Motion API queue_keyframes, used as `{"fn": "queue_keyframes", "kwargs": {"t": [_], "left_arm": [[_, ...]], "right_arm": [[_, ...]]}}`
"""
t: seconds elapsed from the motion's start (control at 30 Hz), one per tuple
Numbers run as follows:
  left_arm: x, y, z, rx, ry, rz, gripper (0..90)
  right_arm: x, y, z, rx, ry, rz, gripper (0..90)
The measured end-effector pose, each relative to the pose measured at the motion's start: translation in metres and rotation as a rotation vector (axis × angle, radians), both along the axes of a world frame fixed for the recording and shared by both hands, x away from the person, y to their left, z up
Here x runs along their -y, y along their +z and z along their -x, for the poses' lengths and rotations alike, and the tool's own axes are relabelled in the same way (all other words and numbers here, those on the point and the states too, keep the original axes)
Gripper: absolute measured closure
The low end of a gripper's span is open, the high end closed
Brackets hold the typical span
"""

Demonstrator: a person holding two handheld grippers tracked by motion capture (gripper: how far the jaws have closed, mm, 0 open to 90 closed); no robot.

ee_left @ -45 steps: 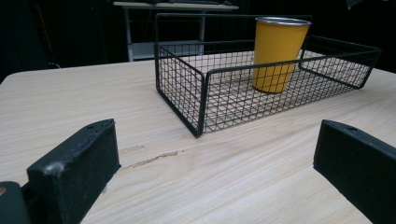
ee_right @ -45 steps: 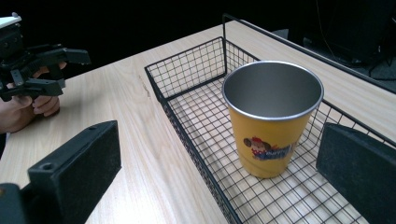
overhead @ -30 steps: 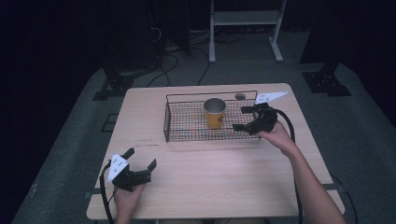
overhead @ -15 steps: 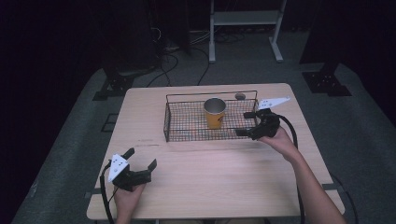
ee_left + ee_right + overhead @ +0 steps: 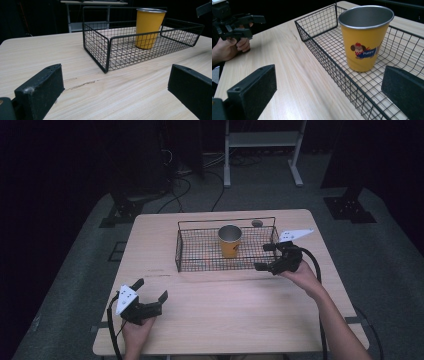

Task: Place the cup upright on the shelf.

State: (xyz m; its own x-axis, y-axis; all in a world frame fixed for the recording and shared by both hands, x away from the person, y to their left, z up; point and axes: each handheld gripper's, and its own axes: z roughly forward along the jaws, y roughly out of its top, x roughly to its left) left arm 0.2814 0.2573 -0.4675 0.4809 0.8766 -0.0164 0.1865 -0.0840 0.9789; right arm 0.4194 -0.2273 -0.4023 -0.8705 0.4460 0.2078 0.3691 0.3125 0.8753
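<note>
A yellow metal cup point(image 5: 230, 241) with a cartoon print stands upright in a black wire basket point(image 5: 200, 269) at the table's far middle. My right gripper point(image 5: 261, 257) is open at the basket's near right corner, empty. In the right gripper view the cup point(image 5: 364, 40) is ahead, apart from the jaws, and the basket's front rim point(image 5: 319, 57) runs between them. My left gripper point(image 5: 151, 289) rests open and empty near the front left of the table. It faces the basket point(image 5: 110, 40) and the cup point(image 5: 149, 27) from a distance.
A small round grey object point(image 5: 257, 223) lies on the wooden table point(image 5: 240, 310) just behind the basket. Bare tabletop stretches between the left gripper and the basket. In the right gripper view, the left gripper point(image 5: 239, 21) sits far off in its hand.
My right gripper has drawn back a little toward the near side, away from the cup, staying open. The left gripper and the cup have not moved.
</note>
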Motion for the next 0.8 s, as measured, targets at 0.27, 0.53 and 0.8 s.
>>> {"fn": "queue_keyframes", "kwargs": {"t": [0.27, 0.53, 0.8], "left_arm": [[0.000, 0.000, 0.000, 0.000, 0.001, 0.001, 0.0], [0.000, 0.000, 0.000, -0.001, 0.000, -0.001, 0.0], [0.000, 0.000, 0.000, 0.000, 0.000, 0.000, 0.0]], "right_arm": [[0.004, -0.002, 0.006, 0.000, 0.000, -0.005, 0.0], [0.007, -0.006, 0.015, -0.002, 0.008, 0.000, 0.0], [0.013, -0.010, 0.026, 0.011, -0.005, 0.005, 0.0]]}}
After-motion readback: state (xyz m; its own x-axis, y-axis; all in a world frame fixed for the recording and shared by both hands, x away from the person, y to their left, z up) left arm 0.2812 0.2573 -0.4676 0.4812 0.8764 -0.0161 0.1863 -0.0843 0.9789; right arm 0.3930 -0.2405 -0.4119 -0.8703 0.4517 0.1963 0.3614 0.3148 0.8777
